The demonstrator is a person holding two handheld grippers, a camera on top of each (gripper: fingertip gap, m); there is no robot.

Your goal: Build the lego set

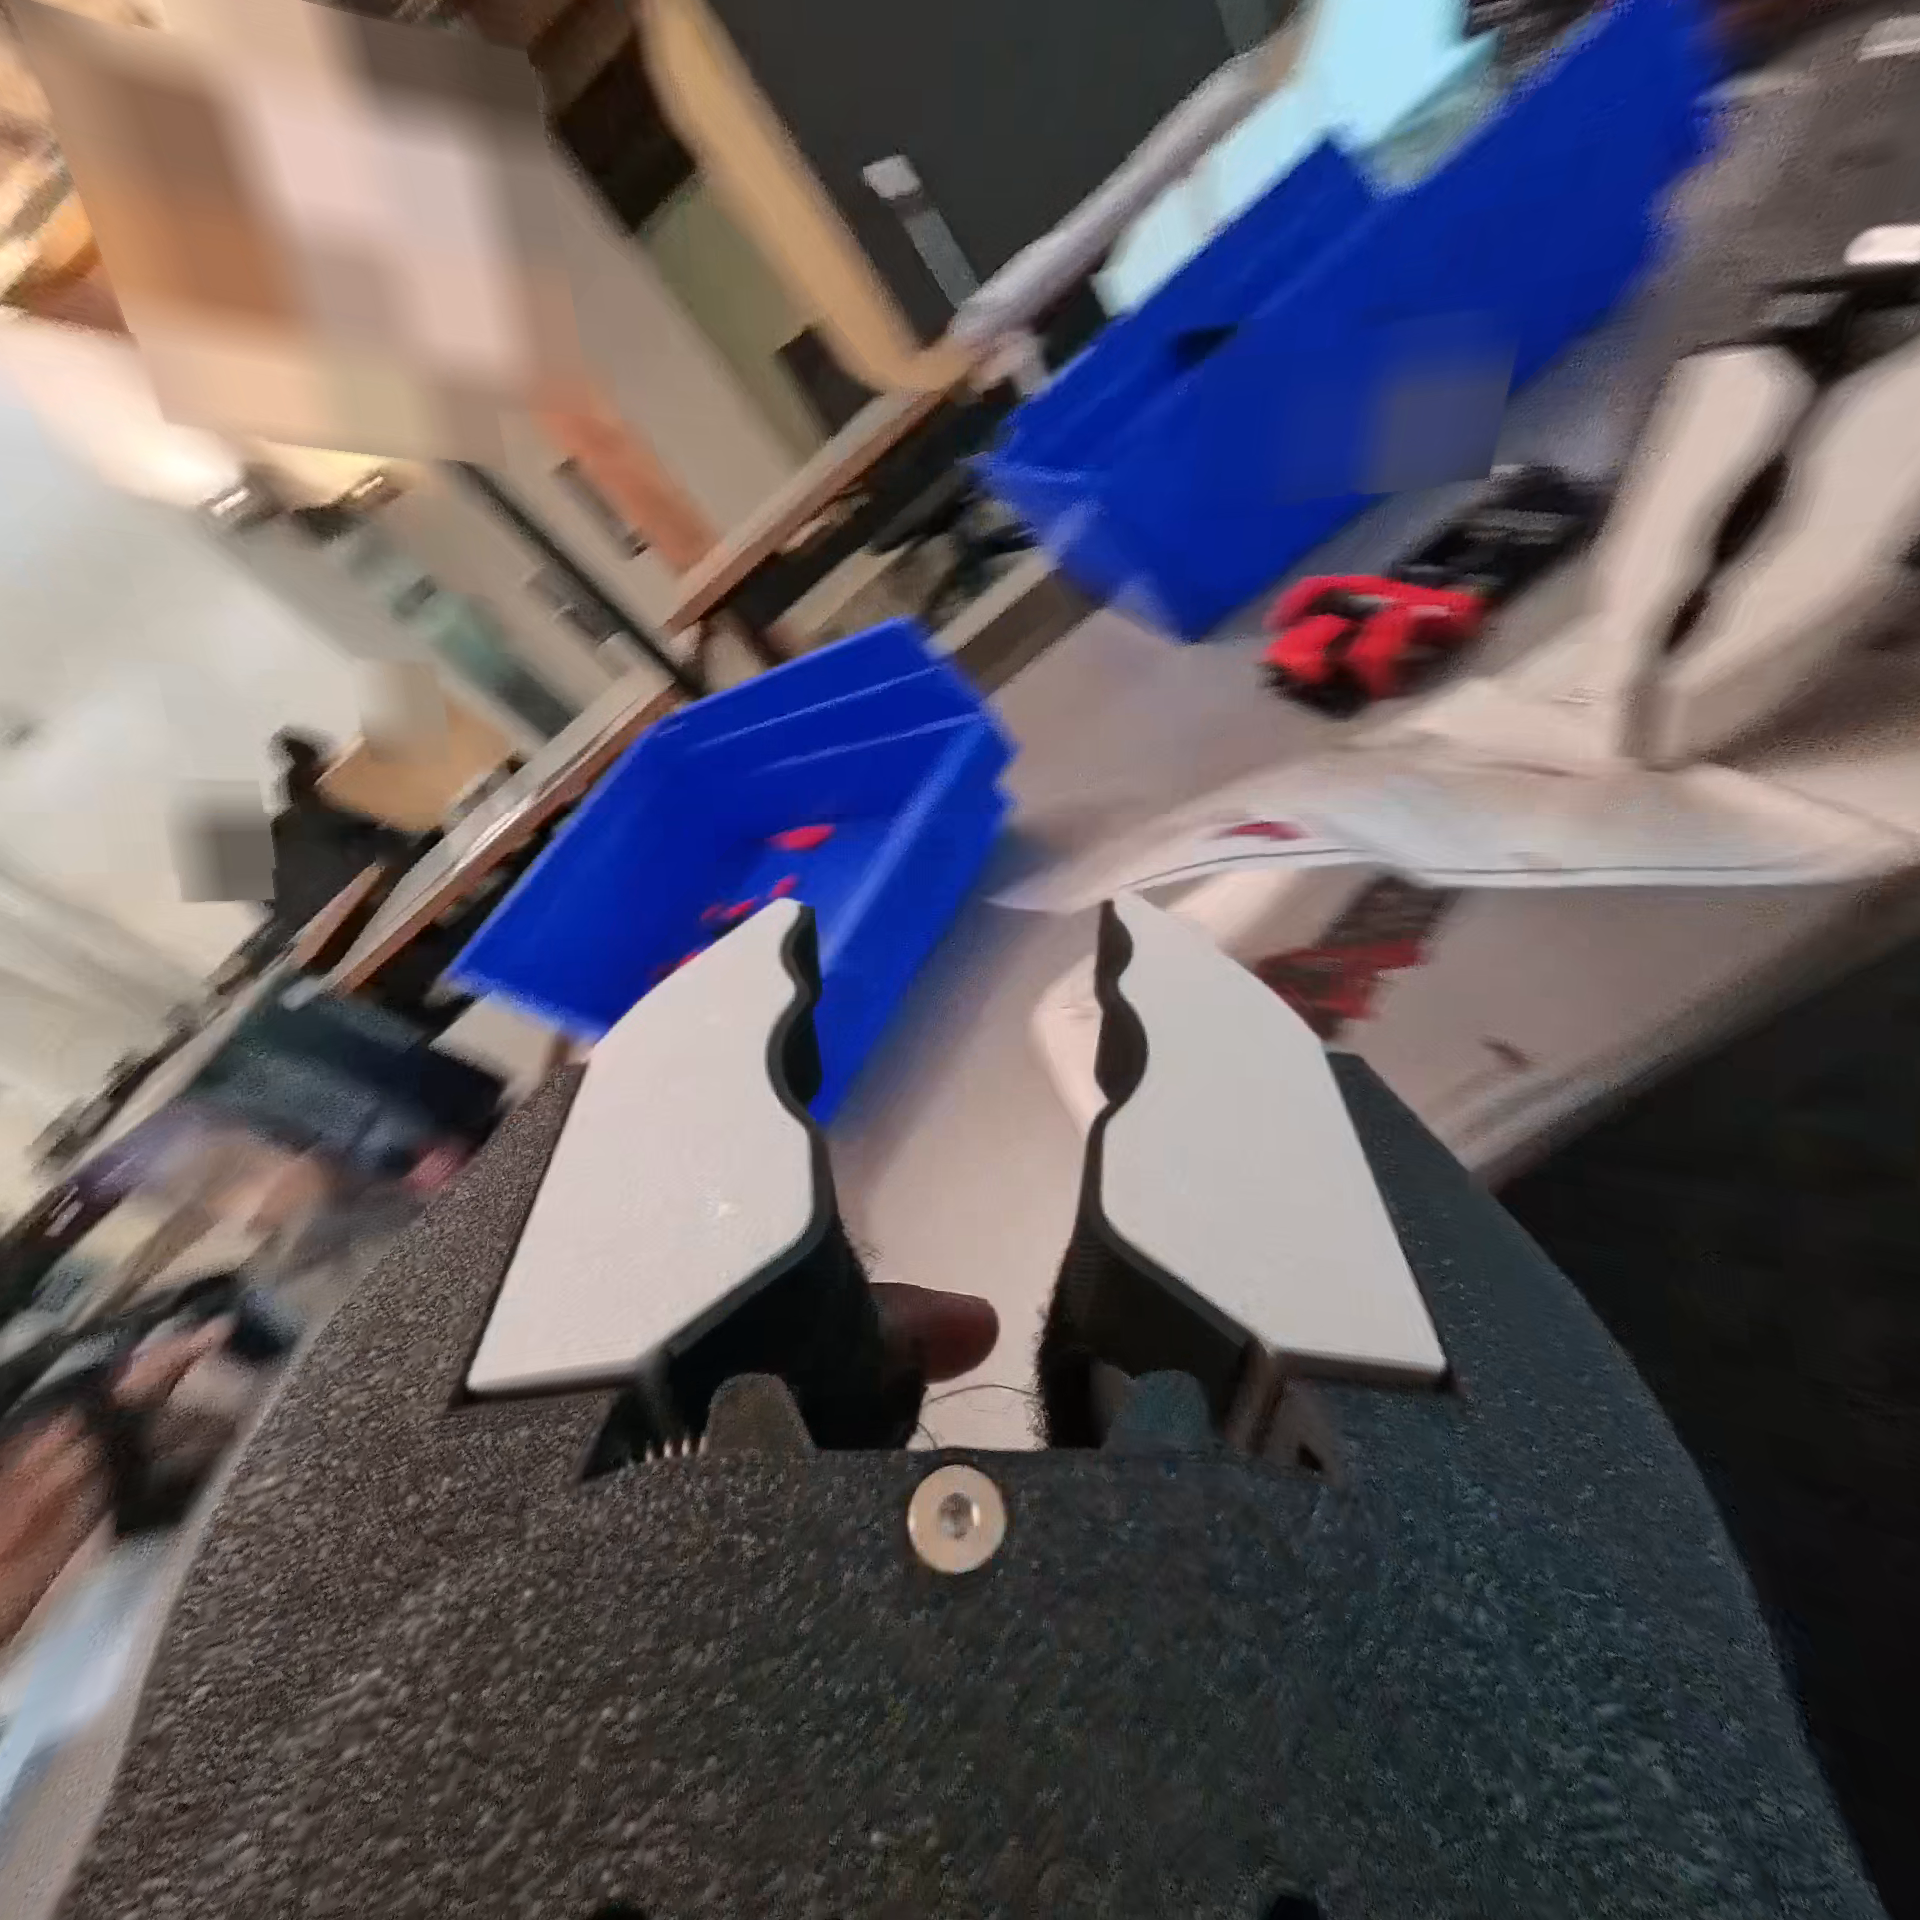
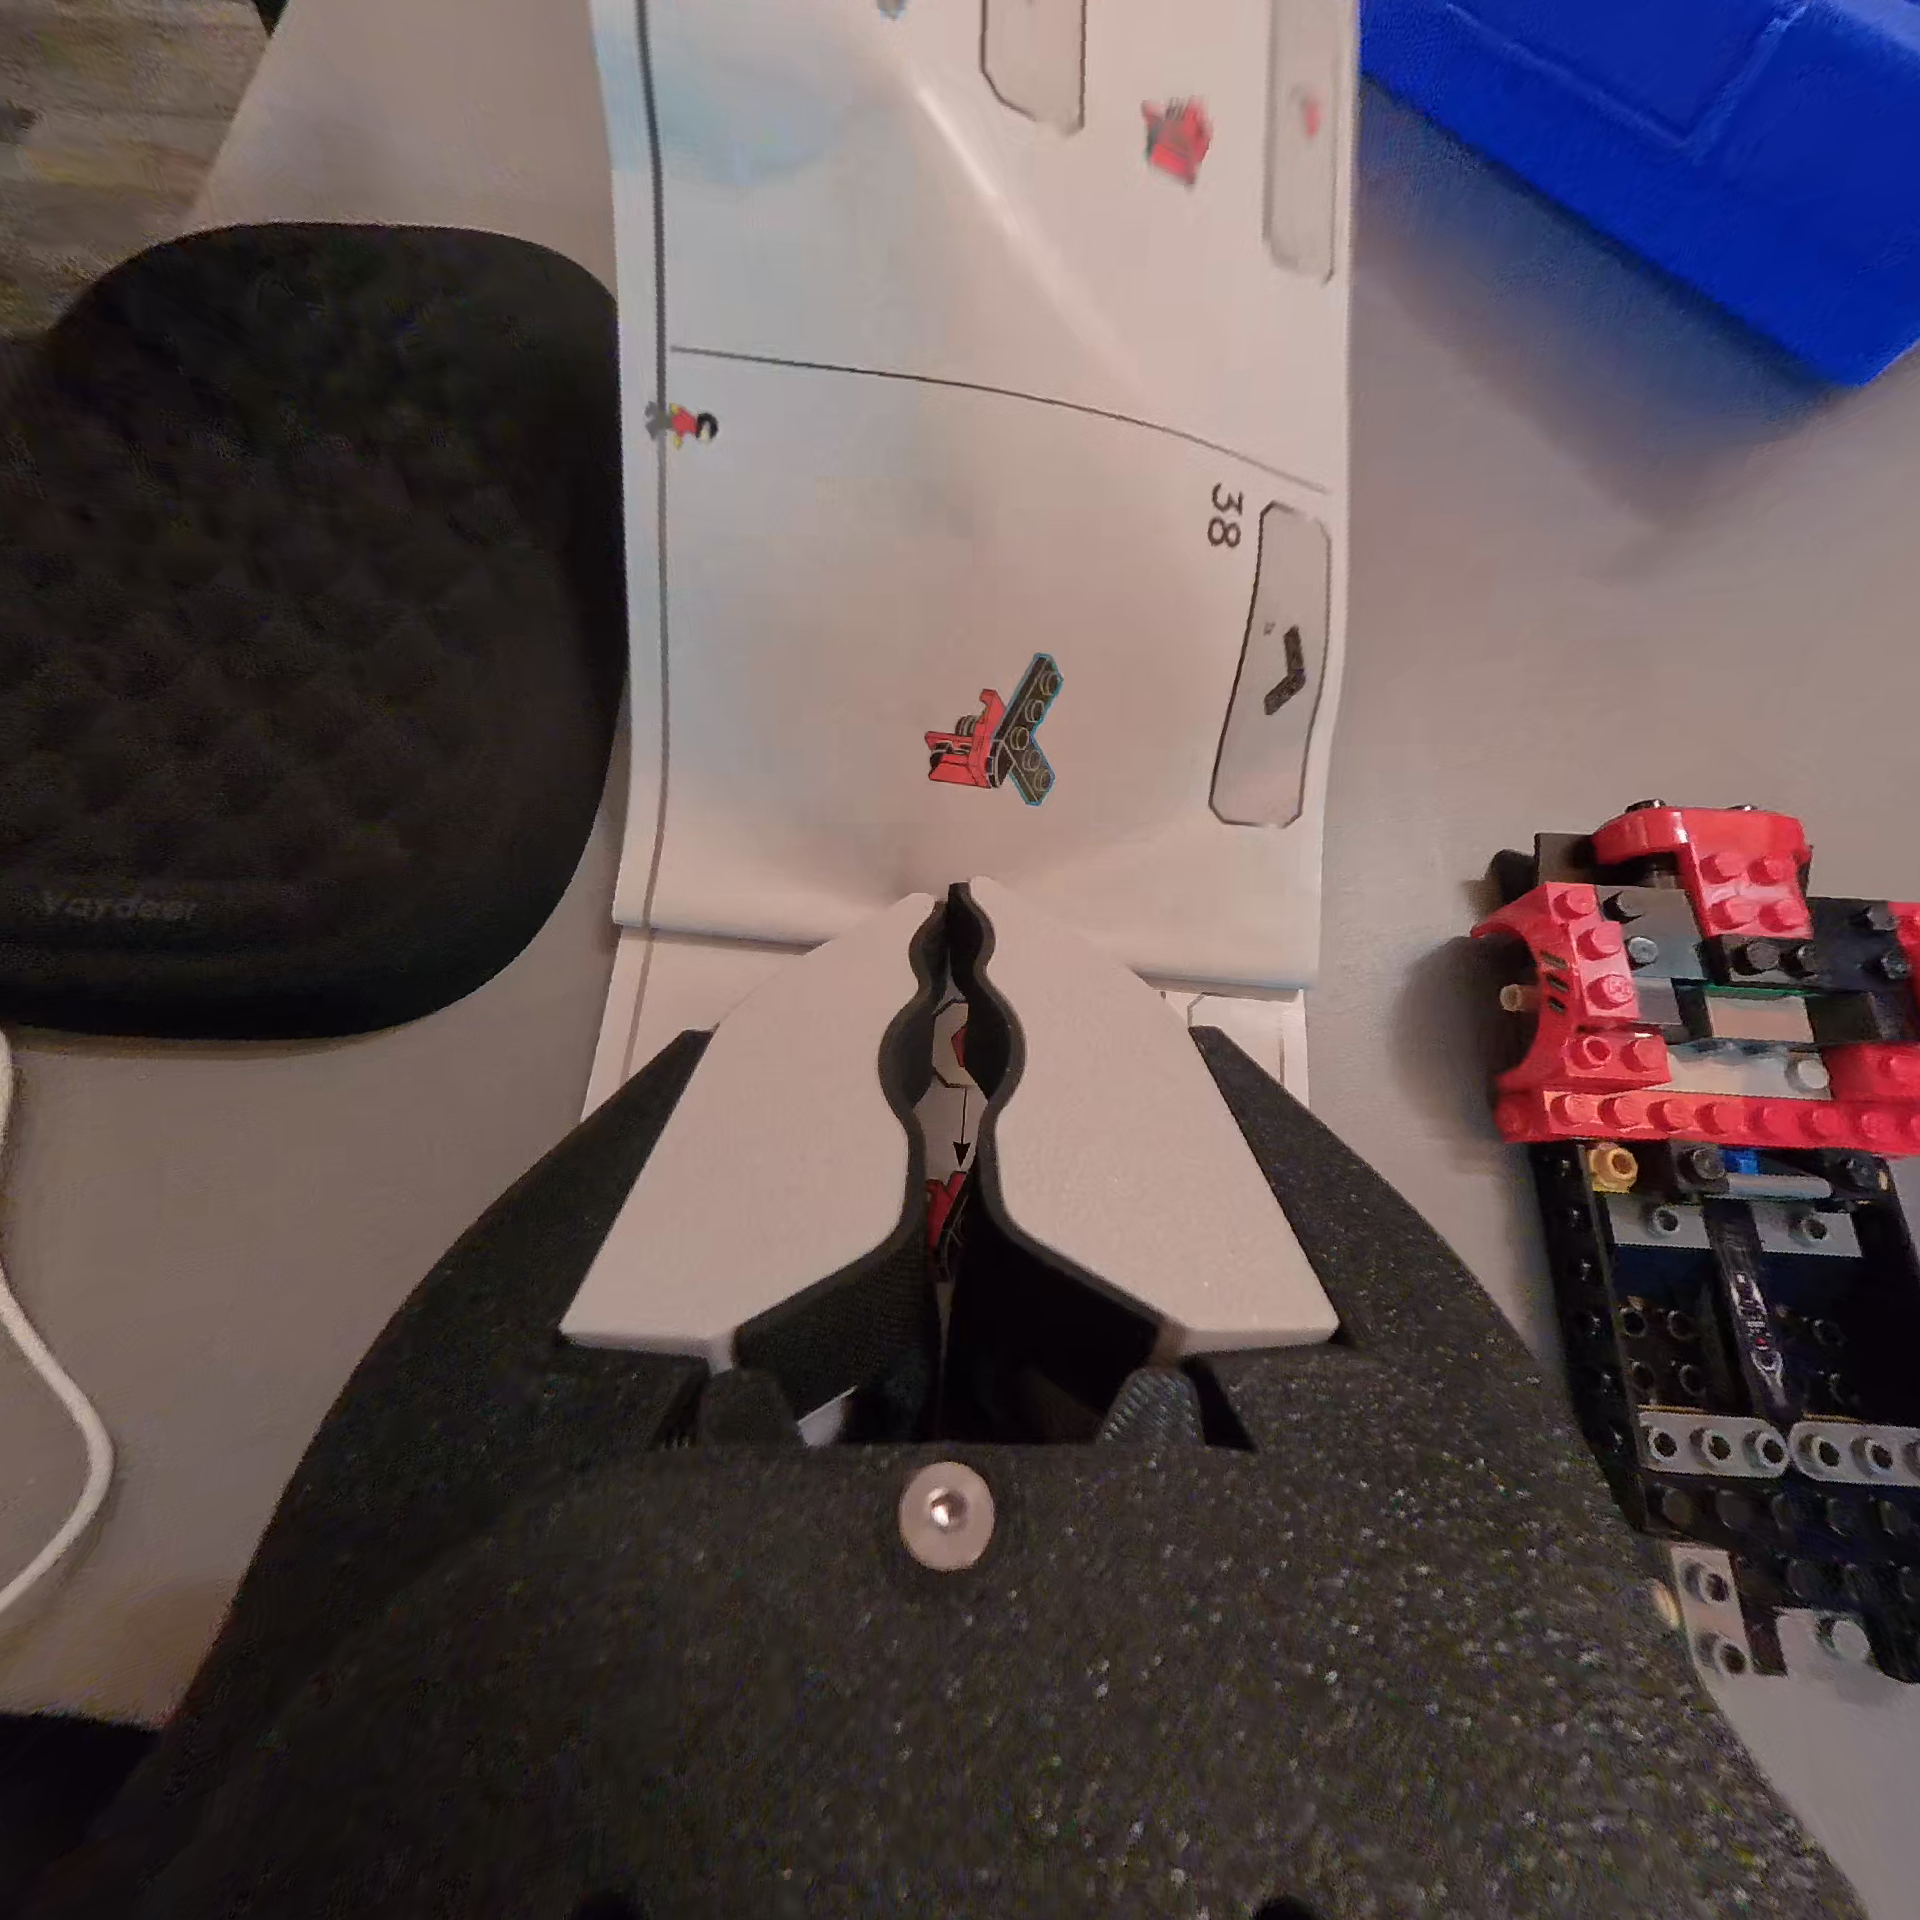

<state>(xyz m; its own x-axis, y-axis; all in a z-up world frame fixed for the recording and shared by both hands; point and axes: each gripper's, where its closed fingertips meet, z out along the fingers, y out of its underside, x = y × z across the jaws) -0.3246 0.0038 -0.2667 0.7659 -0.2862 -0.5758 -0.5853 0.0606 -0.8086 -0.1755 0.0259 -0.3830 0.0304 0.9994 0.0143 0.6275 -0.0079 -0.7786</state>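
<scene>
The part-built red and black lego car (image 2: 1714,1143) lies on the grey table to the right of my right gripper (image 2: 956,894). That gripper is shut, its tips pinching the near edge of a curled page of the open instruction booklet (image 2: 935,571). The left wrist view is blurred and tilted. My left gripper (image 1: 954,914) is open and empty above the table, just in front of a small blue bin (image 1: 935,748) holding red pieces (image 1: 800,836). The car (image 1: 1371,634), booklet (image 1: 1455,821) and right gripper (image 1: 1714,540) show further right there.
A larger blue bin (image 1: 1299,416) stands behind the small one; a blue bin (image 2: 1662,156) also shows at the top right of the right wrist view. A black padded rest (image 2: 291,623) lies left of the booklet, with a white cable (image 2: 62,1455) near it. Some 20 centimeters of space lies between my two pairs of fingers.
</scene>
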